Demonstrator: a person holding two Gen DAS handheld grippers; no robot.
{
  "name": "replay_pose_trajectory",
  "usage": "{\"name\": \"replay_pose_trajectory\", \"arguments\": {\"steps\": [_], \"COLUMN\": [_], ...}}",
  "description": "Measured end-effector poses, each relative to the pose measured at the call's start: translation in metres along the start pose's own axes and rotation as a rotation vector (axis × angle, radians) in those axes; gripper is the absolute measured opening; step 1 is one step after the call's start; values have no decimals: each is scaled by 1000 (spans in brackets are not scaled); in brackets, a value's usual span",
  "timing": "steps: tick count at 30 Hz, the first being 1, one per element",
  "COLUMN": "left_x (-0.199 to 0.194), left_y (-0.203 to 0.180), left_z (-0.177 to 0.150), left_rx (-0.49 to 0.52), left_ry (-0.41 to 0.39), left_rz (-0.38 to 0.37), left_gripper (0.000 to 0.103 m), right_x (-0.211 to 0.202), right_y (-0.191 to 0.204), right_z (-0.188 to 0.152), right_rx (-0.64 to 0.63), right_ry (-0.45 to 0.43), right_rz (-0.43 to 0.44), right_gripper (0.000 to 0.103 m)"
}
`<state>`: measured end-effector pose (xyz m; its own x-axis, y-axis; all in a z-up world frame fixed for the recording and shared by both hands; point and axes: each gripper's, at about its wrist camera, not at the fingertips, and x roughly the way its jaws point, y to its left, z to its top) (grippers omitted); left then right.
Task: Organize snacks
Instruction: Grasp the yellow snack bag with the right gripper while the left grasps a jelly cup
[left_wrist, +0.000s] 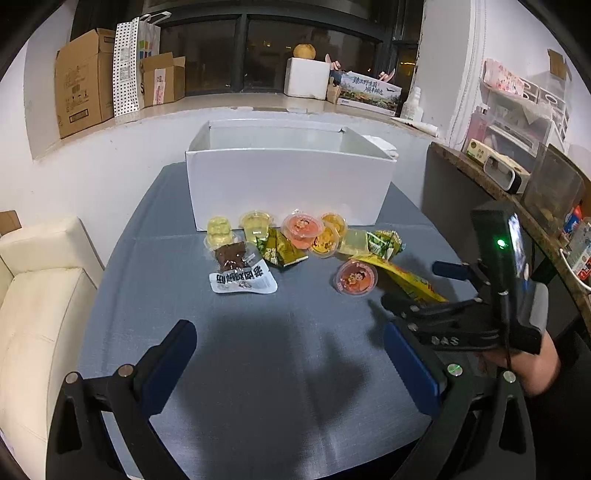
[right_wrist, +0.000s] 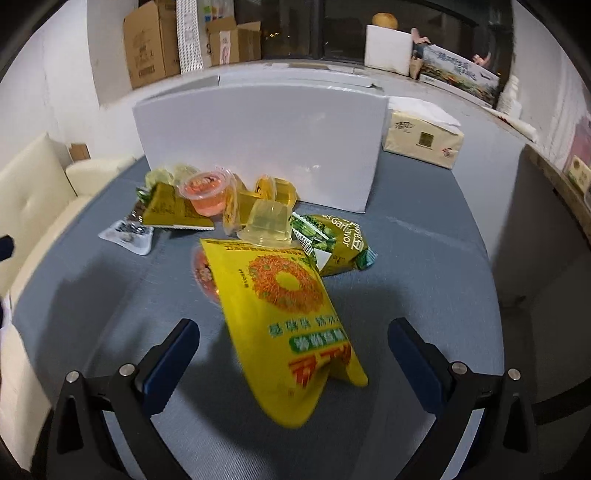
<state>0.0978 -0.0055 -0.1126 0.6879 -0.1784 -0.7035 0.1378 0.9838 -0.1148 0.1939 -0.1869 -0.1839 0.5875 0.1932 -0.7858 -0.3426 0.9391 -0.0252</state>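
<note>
So the yellow bag (right_wrist: 284, 325) is what we're going for: it lies on the desk (right_wrist: 424, 236) in front of the white box (right_wrist: 258, 144), near end sticking up between the blue pads of our right claw (right_wrist: 293, 354), which is spread wide and not touching it on either side. We'd guess it's light, crinkly and kind of slick, a floppy foil pouch that'll bend wherever it's pinched, so grabbing across that raised near edge or the sealed seam seems safer than squeezing the puffy middle. The far end sits on a red jelly cup (right_wrist: 201, 273), and a clear jelly cup (right_wrist: 267, 221) lies tipped right at its top edge, touching or nearly, so lifting could nudge those. They look stiff but slippery, with peel lids we wouldn't want to crush. Just beside it is a green garlic bag (right_wrist: 332, 240), with more cups and small packs crowded against the box wall. Our left claw (left_wrist: 290, 365) hangs wide open over bare desk, holding nothing. Hard to read: the bag is motion-blurred in the right wrist view, and in the left one the right claw covers its near end. We can't see the box floor either, and most of the red cup is buried under the bag.
</note>
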Motion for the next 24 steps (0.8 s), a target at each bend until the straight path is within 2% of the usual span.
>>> {"name": "replay_pose_trajectory", "arguments": {"steps": [2, 3, 9, 10, 13, 18, 24], "left_x": [4, 6, 16, 18, 25, 46, 88], "left_y": [-2, -2, -13, -14, -24, -43, -64], "left_z": [-3, -5, -8, -8, -6, 3, 16], "left_rx": [1, 2, 17, 21, 39, 81, 121], "left_ry": [15, 21, 45, 48, 54, 65, 83], "left_rz": [-3, -6, -32, -36, -47, -75, -62], "left_gripper": [103, 103, 103, 103, 103, 103, 103], "right_x": [9, 12, 1, -3, -17, -45, -85], "right_y": [2, 2, -12, -13, -19, -32, -44], "right_z": [0, 0, -4, -5, -8, -13, -24], "right_rx": [-13, -22, 33, 43, 79, 150, 209], "right_ry": [29, 31, 3, -3, -25, -63, -137], "right_rz": [-47, -69, -22, -8, -6, 71, 91], "right_gripper": [44, 42, 36, 26, 25, 24, 24]}}
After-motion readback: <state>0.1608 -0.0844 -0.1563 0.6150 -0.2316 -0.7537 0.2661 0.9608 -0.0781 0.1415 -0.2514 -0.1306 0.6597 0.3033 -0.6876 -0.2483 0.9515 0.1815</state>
